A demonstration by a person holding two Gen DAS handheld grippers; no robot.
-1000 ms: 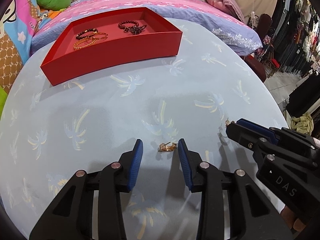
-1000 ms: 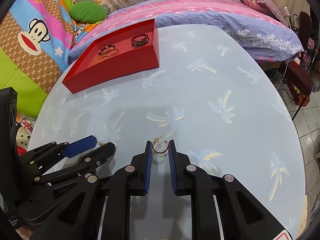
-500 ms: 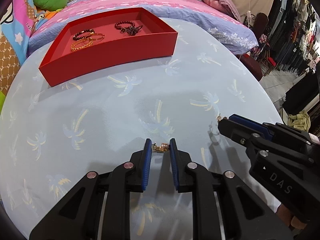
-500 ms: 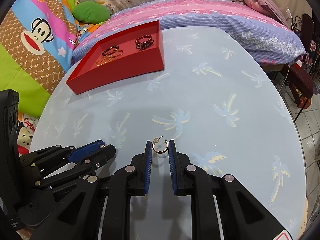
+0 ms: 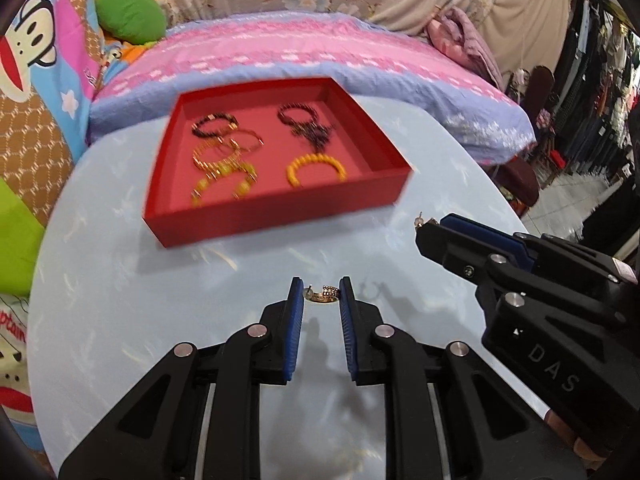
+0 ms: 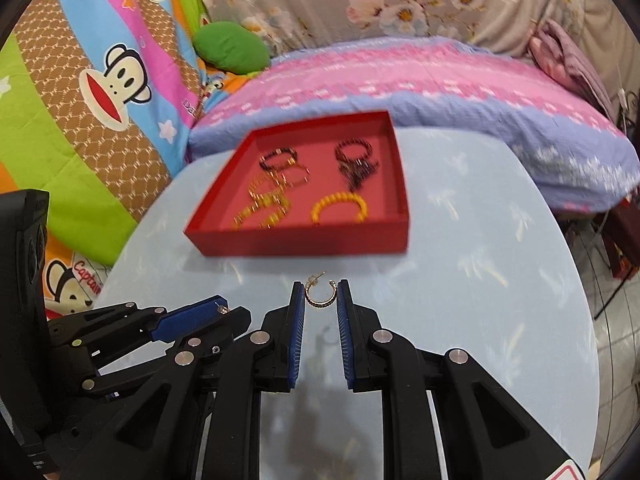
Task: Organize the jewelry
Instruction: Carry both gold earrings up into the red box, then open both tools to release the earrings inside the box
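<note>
Pale blue table (image 5: pixel 120 320) carries a red tray (image 5: pixel 276 208). Short of its near wall, the left gripper (image 5: pixel 320 294) pinches one hoop (image 5: pixel 323 293) lying flat; the right gripper (image 6: pixel 320 295) pinches another hoop (image 6: pixel 319 295) upright. Tray lies straight ahead of both, about equally near.

A round table (image 6: pixel 500 320) with a pale blue palm-print cloth lies open between the two grippers and a red tray (image 6: pixel 304 242). The tray's low front wall is the only barrier ahead; its top is open, and bracelets (image 6: pixel 340 208) crowd much of its floor, leaving bare patches near the right wall and far left corner. The left gripper (image 5: pixel 320 294) and right gripper (image 6: pixel 321 294) sit side by side, near each other, narrowing the room between them. To the right the tabletop stays bare. Bedding (image 6: pixel 420 68) rises behind the tray.
</note>
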